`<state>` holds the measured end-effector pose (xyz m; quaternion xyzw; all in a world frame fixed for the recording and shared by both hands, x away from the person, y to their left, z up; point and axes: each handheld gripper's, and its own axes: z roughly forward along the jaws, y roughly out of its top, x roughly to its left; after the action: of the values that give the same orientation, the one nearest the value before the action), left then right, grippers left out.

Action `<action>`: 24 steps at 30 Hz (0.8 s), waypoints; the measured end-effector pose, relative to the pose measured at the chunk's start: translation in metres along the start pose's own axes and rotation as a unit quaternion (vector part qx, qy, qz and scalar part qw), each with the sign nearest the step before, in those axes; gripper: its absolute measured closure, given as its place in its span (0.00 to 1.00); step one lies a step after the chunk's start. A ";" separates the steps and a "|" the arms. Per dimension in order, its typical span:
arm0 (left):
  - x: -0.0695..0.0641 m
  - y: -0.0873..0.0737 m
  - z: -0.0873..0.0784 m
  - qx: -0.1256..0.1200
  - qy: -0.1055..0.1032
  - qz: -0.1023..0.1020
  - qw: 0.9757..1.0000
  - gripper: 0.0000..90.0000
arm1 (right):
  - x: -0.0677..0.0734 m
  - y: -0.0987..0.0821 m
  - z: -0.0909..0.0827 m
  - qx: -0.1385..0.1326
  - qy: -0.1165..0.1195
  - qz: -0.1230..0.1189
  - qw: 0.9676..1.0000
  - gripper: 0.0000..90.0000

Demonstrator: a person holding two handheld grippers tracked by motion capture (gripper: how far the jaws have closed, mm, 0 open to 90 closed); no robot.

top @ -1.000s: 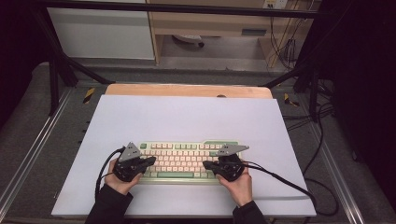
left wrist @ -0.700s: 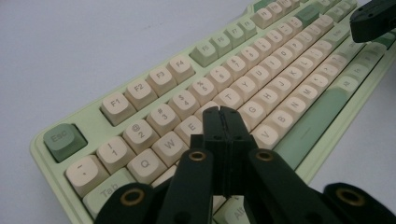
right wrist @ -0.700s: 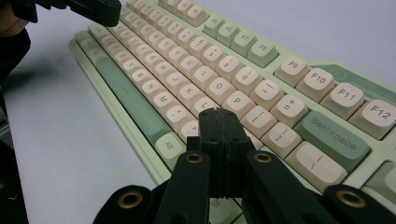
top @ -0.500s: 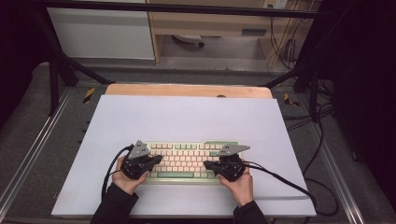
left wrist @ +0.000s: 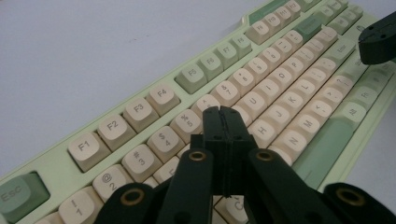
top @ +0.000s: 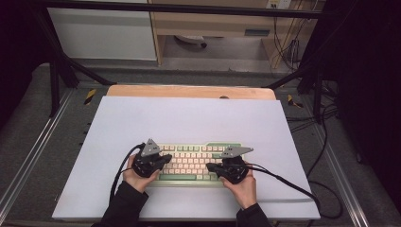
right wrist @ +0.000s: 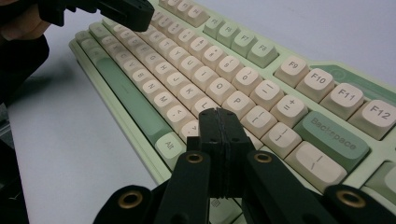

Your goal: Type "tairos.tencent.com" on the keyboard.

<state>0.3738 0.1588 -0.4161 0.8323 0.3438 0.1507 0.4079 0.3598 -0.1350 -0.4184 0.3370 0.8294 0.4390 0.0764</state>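
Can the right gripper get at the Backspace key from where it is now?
Probably yes. The right gripper, jaws shut, hovers over the keyboard's right end, and the Backspace key lies just beside its tip with nothing between. The left gripper is over the other end.

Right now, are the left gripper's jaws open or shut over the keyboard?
Shut. In the left gripper view, the left gripper has both black jaws pressed together, nothing between them, tips above the keyboard near the 5 and 6 keys.
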 end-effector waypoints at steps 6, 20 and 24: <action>-0.001 0.001 0.008 0.005 0.001 -0.001 1.000 1.00 | 0.000 0.000 0.000 0.000 0.000 0.000 1.000 1.00; -0.003 -0.001 0.018 0.011 0.003 0.003 1.000 1.00 | 0.000 0.000 0.001 0.000 0.001 -0.001 1.000 1.00; -0.003 -0.001 0.019 0.011 0.002 0.004 1.000 1.00 | 0.000 0.000 0.001 0.000 0.001 -0.002 1.000 1.00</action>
<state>0.3808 0.1461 -0.4284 0.8380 0.3427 0.1502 0.3972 0.3604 -0.1346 -0.4195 0.3350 0.8299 0.4396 0.0765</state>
